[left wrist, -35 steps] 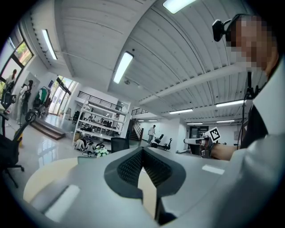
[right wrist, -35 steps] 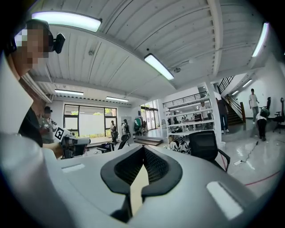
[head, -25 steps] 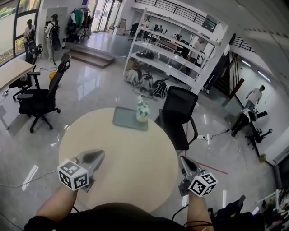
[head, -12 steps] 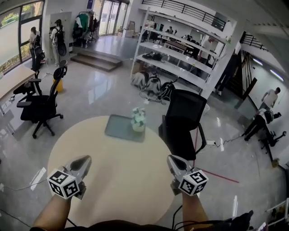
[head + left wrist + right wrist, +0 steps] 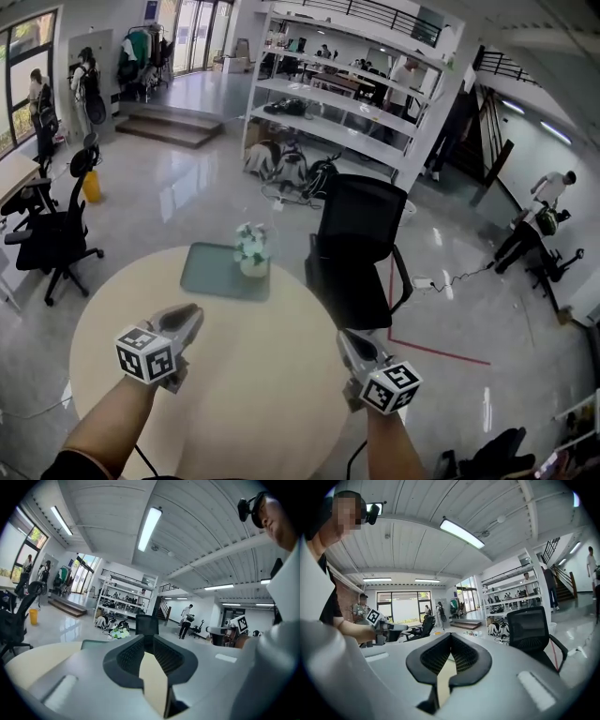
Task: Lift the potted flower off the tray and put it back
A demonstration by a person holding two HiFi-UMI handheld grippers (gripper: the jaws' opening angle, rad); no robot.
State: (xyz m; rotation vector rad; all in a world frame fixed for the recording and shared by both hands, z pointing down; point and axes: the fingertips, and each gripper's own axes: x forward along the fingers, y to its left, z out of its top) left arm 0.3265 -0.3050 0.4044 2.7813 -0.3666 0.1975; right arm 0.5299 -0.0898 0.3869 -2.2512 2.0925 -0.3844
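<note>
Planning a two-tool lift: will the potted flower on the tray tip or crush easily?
The potted flower probably tips easily: its blooms spread above a small white pot. Being small, it is likely light. The blooms likely crush, so gripping the pot seems safer.

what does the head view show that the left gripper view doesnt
Only the head view: the whole round table, the tray in full outline with the potted flower at its right end, and a red floor line.
Only the left gripper view: ceiling lights, and the left gripper seen along its jaws, nearly together, just been opening, nothing between them.
Both: potted flower, tray, black chair, shelving.
</note>
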